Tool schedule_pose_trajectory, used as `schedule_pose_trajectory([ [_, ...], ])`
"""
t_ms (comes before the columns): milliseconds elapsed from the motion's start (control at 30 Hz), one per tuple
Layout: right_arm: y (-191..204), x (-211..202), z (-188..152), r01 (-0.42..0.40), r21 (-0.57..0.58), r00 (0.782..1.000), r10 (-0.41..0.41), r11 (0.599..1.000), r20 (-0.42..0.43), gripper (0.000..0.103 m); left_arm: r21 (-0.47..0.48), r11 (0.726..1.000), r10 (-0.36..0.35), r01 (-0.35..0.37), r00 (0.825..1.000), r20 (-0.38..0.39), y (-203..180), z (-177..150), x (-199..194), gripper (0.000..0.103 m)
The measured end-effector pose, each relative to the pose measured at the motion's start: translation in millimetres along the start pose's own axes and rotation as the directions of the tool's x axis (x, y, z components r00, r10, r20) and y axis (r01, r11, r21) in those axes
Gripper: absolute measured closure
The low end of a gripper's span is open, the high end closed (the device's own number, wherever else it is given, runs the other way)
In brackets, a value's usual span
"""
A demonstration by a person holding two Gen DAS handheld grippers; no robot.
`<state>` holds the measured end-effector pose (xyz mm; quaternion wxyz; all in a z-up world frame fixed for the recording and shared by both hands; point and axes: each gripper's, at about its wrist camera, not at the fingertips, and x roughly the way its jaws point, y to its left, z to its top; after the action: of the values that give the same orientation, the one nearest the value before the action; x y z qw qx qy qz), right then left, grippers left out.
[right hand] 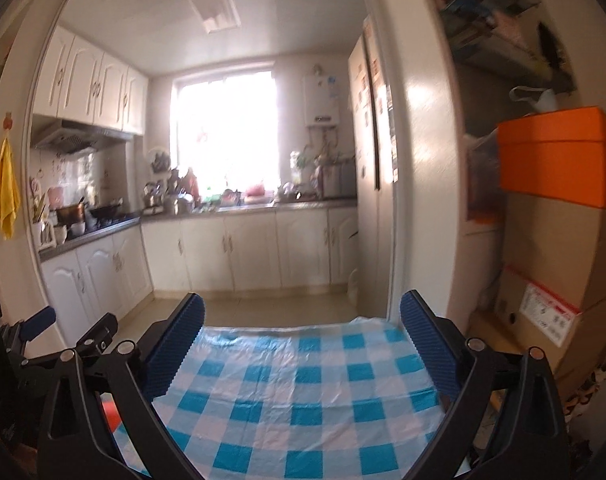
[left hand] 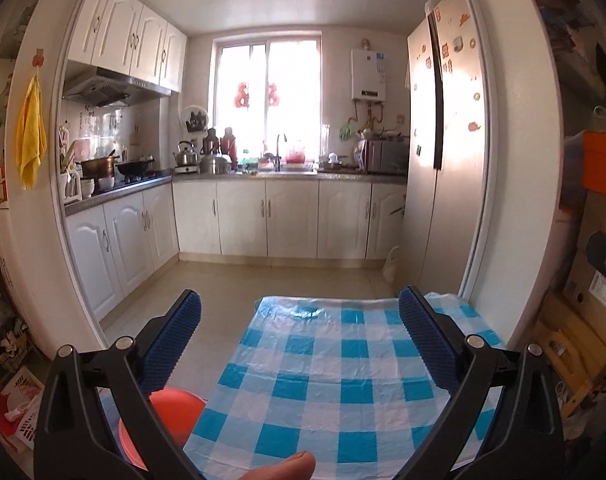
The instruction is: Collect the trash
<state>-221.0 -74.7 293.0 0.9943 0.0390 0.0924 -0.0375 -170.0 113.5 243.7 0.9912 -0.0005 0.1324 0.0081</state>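
My left gripper (left hand: pixel 301 312) is open and empty, held above a table covered with a blue-and-white checked plastic cloth (left hand: pixel 327 380). A red-orange plastic basin (left hand: pixel 171 412) sits low at the table's left side, partly hidden by my left finger. My right gripper (right hand: pixel 303 316) is open and empty over the same checked cloth (right hand: pixel 299 396). The left gripper also shows at the left edge of the right wrist view (right hand: pixel 63 332). No piece of trash shows on the cloth in either view.
Kitchen ahead with white cabinets (left hand: pixel 291 220), a counter with pots and kettles (left hand: pixel 207 160) and a tall fridge (left hand: pixel 443 140). Cardboard boxes and an orange box (right hand: pixel 559 152) are stacked at the right. A basket with paper (left hand: pixel 19 412) stands on the floor at the left.
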Motion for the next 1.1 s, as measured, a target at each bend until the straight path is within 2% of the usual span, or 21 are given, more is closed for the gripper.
schedule_pose_trajectory([
  [300,-17.4,-30.6,10.9,0.072,0.034,0.994,-0.075,0.997,0.083,0.006,0.026,1.000,-0.004,0.002,0.997,0.075,-15.5,10.6,-29.1,0.004],
  [533,-18.7,-49.6,13.1,0.130,0.030,0.981,-0.133,0.991,0.138,0.006,0.041,0.999,-0.025,0.020,0.992,0.128,-29.1,18.4,-49.0,0.004],
  [767,-21.2,-65.2,15.1,0.176,0.032,0.964,-0.179,0.984,0.196,0.005,0.049,0.998,-0.049,0.043,0.988,0.145,-36.7,24.5,-57.1,0.004],
  [1100,-24.7,-66.1,15.7,0.183,0.052,0.962,-0.189,0.982,0.197,0.005,0.046,0.996,-0.078,0.072,0.985,0.155,-41.5,28.1,-63.3,0.004],
])
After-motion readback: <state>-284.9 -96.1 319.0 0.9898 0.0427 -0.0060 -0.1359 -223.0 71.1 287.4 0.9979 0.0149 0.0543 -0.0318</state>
